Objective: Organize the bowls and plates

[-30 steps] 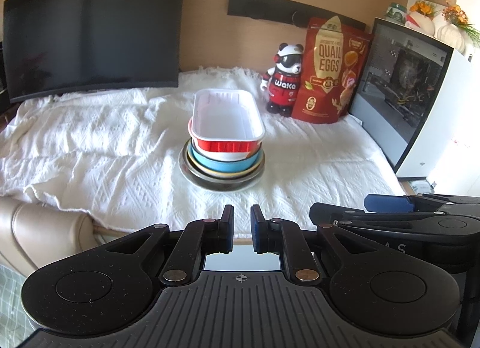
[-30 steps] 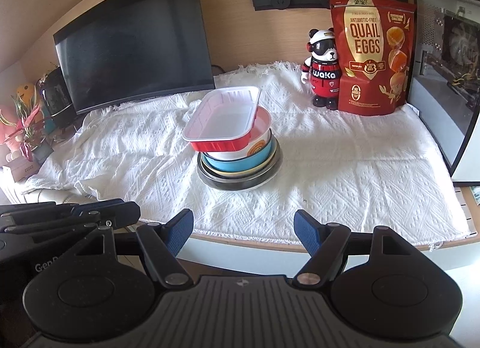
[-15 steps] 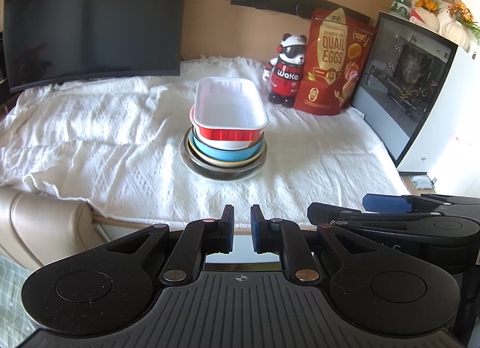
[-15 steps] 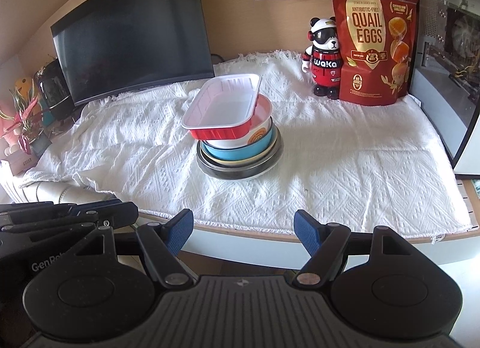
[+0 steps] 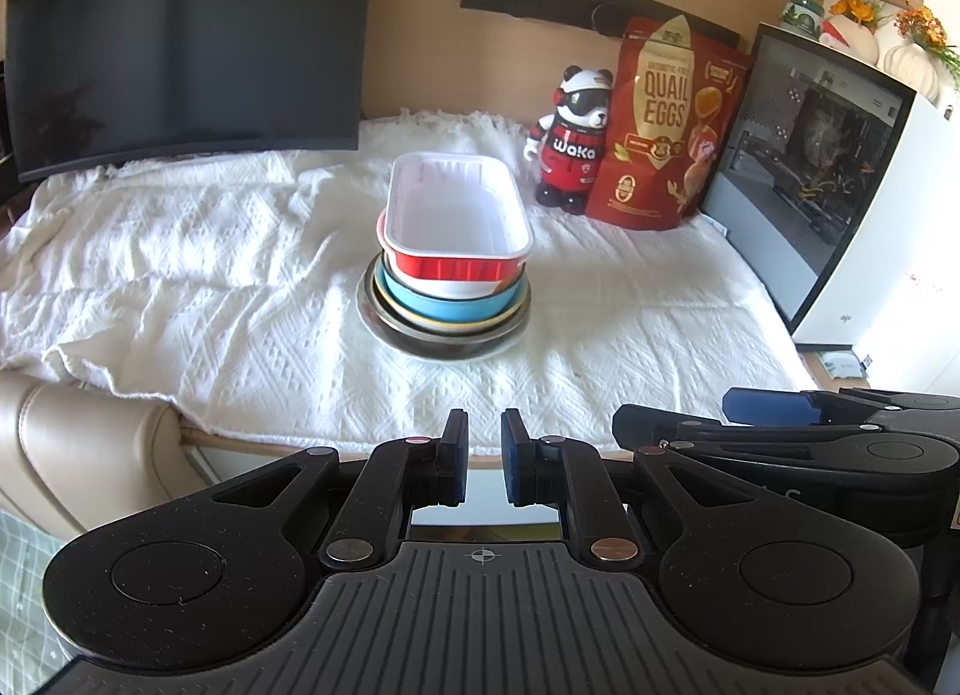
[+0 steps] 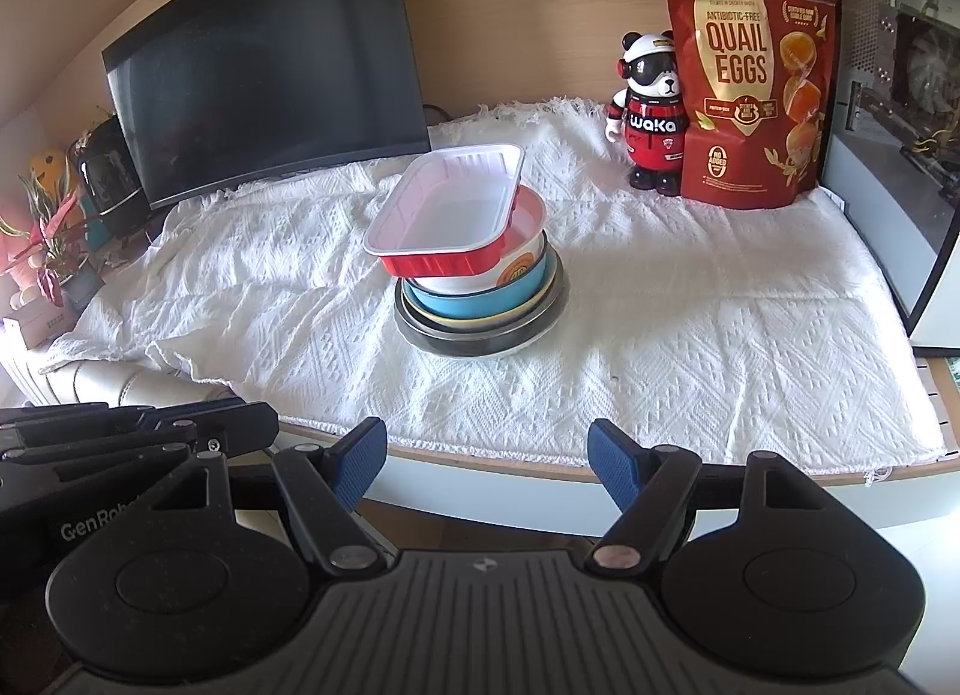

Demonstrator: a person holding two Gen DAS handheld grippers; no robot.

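Note:
One stack of dishes stands mid-table on the white cloth. On top lies a red rectangular tray (image 5: 459, 218) (image 6: 447, 212) with a white inside. Under it sit a white bowl (image 6: 522, 269), a blue bowl (image 5: 450, 302) (image 6: 480, 302), a yellowish plate and a dark metal plate (image 5: 444, 338) (image 6: 486, 335) at the bottom. My left gripper (image 5: 483, 458) is shut and empty, held back off the table's near edge. My right gripper (image 6: 486, 458) is open and empty, also short of the table edge. Each gripper shows at the side of the other's view.
A dark monitor (image 5: 180, 47) (image 6: 264, 71) stands at the back left. A panda figure (image 5: 573, 140) (image 6: 651, 113) and a red quail-egg bag (image 5: 666, 125) (image 6: 747, 89) stand at the back right, beside a computer case (image 5: 822, 167). A beige cushion (image 5: 78, 449) lies under the cloth's left corner.

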